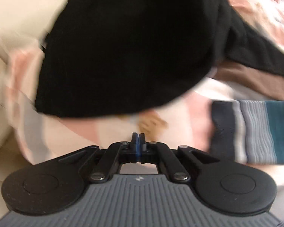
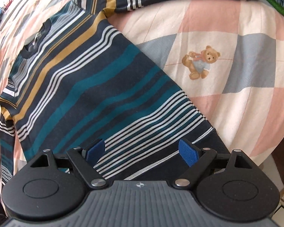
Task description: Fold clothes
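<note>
On patchwork quilt (image 2: 227, 19): striped shirt (image 2: 85, 79) under right gripper (image 2: 142, 151), jaws spread, empty; left gripper (image 1: 138, 140) pinched closed, empty; risk: hem bunching on grasp

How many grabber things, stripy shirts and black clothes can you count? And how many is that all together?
Grippers: 2 (left gripper, right gripper)
Striped shirt: 1
Black garment: 1
Total: 4
</note>
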`<action>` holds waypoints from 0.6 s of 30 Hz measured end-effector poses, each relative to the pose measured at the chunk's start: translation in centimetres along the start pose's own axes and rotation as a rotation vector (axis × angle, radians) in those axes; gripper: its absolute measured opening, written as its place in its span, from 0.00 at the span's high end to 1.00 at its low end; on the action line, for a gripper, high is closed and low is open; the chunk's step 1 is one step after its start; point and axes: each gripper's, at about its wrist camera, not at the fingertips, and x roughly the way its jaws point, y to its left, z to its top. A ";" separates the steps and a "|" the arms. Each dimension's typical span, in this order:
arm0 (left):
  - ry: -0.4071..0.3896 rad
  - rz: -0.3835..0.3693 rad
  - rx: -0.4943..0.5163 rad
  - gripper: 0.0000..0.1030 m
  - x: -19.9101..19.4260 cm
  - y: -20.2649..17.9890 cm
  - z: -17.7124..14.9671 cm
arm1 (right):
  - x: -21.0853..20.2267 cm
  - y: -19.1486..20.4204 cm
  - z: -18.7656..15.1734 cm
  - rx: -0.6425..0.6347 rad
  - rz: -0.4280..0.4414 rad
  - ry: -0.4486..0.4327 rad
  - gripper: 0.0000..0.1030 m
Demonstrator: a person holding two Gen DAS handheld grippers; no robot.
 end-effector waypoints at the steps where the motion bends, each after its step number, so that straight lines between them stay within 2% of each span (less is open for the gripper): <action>1: 0.021 -0.095 -0.043 0.81 -0.5 0.1 -0.1 | 0.0 -0.3 0.0 0.003 0.005 0.009 0.15; 2: 0.043 -0.165 -0.084 0.50 -0.7 0.1 -0.3 | 0.0 -0.5 0.0 0.006 0.009 0.017 0.15; 3: 0.054 -0.206 -0.124 0.45 -0.8 0.1 -0.5 | -0.2 -0.8 0.0 0.012 0.007 0.025 0.15; 7: 0.064 -0.255 -0.177 0.48 0.6 -1.1 0.2 | -1.1 -2.1 -0.4 0.008 -0.006 0.024 0.11; 13: 0.123 -0.176 -0.067 0.50 5.7 -4.2 2.0 | -1.2 -5.0 -1.5 0.095 -0.077 0.038 0.10; 14: 0.125 -0.161 -0.023 0.54 6.1 -5.1 2.1 | -1.0 -5.2 -1.7 0.113 -0.077 0.047 0.10; 15: 0.123 -0.144 0.036 0.88 6.3 -6.1 2.1 | -0.7 -5.3 -1.8 0.131 -0.078 0.056 0.10; 16: 0.103 -0.120 0.095 0.95 5.9 -7.0 2.0 | -0.4 -5.3 -1.9 0.142 -0.074 0.065 0.10; 18: 0.015 -0.075 0.179 0.96 3.9 -8.1 1.7 | -0.1 -4.7 -1.7 0.145 -0.057 0.071 0.10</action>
